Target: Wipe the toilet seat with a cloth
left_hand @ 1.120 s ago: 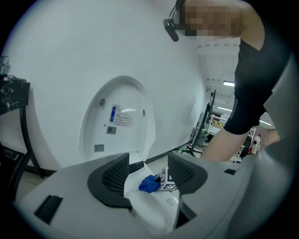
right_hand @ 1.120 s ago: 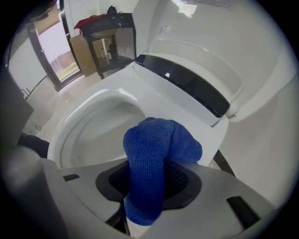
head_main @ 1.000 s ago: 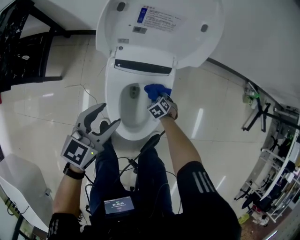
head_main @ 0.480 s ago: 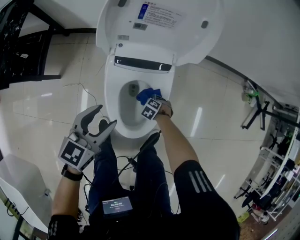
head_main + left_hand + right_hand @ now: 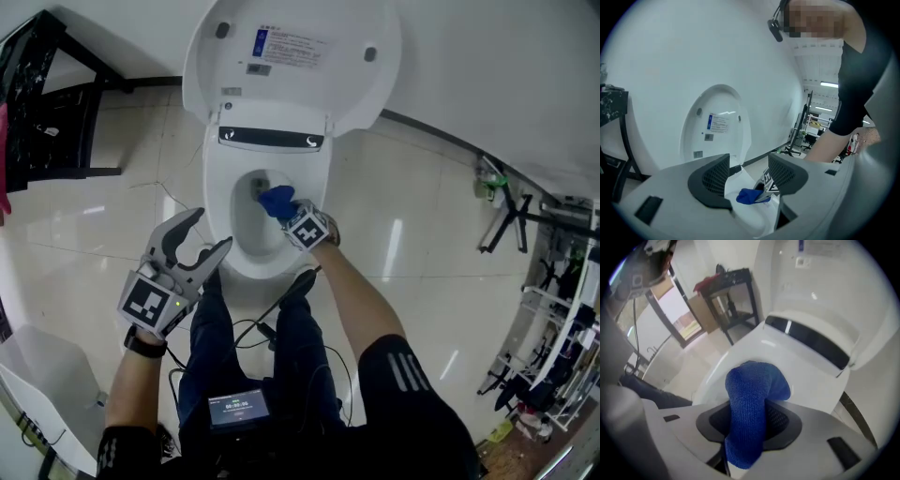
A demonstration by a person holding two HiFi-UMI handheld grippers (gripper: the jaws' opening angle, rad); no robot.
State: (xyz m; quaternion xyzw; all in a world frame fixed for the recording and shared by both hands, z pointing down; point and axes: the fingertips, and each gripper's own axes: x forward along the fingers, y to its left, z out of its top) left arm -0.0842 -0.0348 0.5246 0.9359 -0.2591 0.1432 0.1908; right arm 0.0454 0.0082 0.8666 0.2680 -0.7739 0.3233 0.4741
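Observation:
A white toilet stands with its lid (image 5: 300, 56) raised and its seat (image 5: 220, 211) down around the bowl. My right gripper (image 5: 286, 208) is shut on a blue cloth (image 5: 276, 200), which hangs over the bowl's middle, close to the seat's right side. In the right gripper view the blue cloth (image 5: 750, 408) bulges out between the jaws, with the seat (image 5: 754, 352) beyond it. My left gripper (image 5: 202, 239) is open and empty, held at the seat's front left edge. Through its jaws (image 5: 747, 176) I see the cloth (image 5: 750, 196) and the lid (image 5: 717, 124).
A black metal rack (image 5: 47, 103) stands at the far left on the shiny tiled floor (image 5: 403, 234). Stands and cleaning gear (image 5: 553, 309) crowd the right edge. Cables (image 5: 262, 328) trail on the floor by the person's legs. A white wall (image 5: 506, 75) runs behind the toilet.
My right gripper has carried the blue cloth leftward and toward me, from the seat's back right to over the bowl's middle. The left gripper has stayed about where it was.

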